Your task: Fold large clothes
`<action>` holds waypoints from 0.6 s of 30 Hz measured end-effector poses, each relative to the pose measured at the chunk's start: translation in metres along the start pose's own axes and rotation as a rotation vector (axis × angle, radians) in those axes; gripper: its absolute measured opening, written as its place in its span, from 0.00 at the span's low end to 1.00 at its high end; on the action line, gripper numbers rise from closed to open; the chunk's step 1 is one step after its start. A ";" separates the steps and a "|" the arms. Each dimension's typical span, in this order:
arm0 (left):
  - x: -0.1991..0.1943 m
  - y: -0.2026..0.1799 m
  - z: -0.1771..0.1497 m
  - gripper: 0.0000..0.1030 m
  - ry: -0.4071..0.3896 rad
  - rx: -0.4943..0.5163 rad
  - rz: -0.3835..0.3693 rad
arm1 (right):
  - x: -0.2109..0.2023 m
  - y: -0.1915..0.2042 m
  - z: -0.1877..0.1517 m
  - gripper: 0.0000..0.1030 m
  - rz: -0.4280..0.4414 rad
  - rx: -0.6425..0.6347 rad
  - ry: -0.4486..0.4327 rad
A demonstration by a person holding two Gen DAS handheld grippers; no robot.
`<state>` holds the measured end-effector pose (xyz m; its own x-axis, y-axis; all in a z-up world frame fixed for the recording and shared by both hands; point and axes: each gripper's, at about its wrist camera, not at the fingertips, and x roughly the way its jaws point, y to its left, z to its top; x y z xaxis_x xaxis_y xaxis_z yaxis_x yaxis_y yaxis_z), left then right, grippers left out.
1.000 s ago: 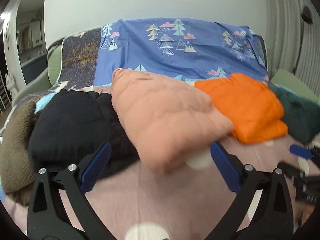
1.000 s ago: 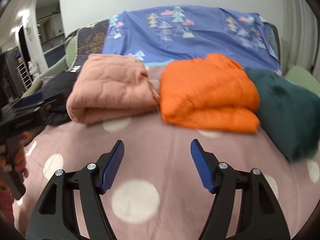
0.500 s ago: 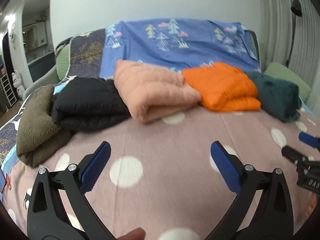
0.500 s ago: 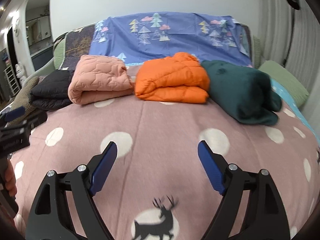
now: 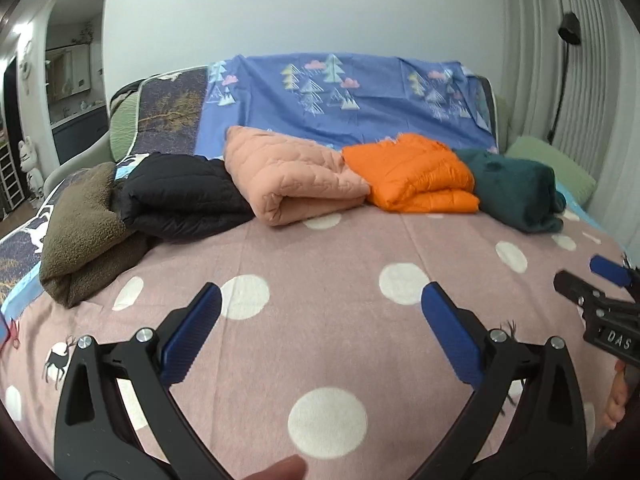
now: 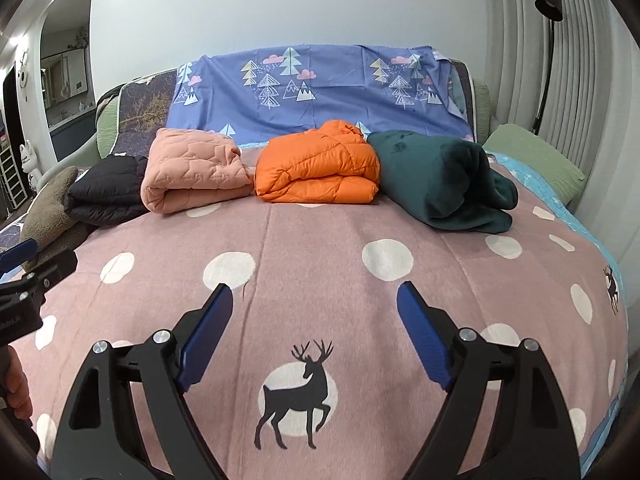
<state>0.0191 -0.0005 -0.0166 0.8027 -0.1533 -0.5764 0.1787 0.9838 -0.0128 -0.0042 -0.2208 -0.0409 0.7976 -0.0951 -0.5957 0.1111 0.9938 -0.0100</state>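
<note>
left gripper (image 5: 320, 322): jaws spread wide, nothing between them; black angular arms, ribbed blue pads, tilted down over the bed
right gripper (image 6: 314, 322): jaws apart and empty, same black frame and blue pads, pitched downward
hands: a fingertip (image 5: 280, 470) shows below the left gripper; fingers (image 6: 16, 388) wrap the left handle at the far left of the right view
blanket (image 6: 320, 248): directly under both grippers, flat matte pink cloth with white dots and black deer prints
folded clothes: well ahead of the grippers in a row, touching side by side; brown fleece (image 5: 80, 228) nubby, black puffer (image 5: 184, 200) smooth, peach quilted jacket (image 5: 288, 176) rolled, orange puffer (image 6: 320, 172) glossy and puffy, dark green fleece (image 6: 440, 180) plush
blue sheet (image 6: 320, 84): beyond the row, draped upright, tree print
</note>
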 end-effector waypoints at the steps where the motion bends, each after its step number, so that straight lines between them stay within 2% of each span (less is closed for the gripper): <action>1: -0.004 -0.001 -0.001 0.98 -0.003 0.017 -0.012 | -0.002 0.002 -0.001 0.82 -0.001 -0.003 -0.004; 9: -0.027 -0.005 -0.003 0.98 -0.093 0.050 0.028 | -0.015 0.018 -0.006 0.82 -0.010 -0.056 -0.017; 12: -0.027 -0.004 -0.004 0.98 -0.090 0.053 0.047 | -0.019 0.023 -0.006 0.82 -0.016 -0.067 -0.028; 18: -0.020 0.003 -0.005 0.98 -0.039 0.018 -0.004 | -0.017 0.028 -0.009 0.82 -0.031 -0.087 -0.025</action>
<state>0.0010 0.0061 -0.0091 0.8232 -0.1614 -0.5444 0.1923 0.9813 -0.0002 -0.0203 -0.1907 -0.0379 0.8091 -0.1267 -0.5739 0.0853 0.9915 -0.0985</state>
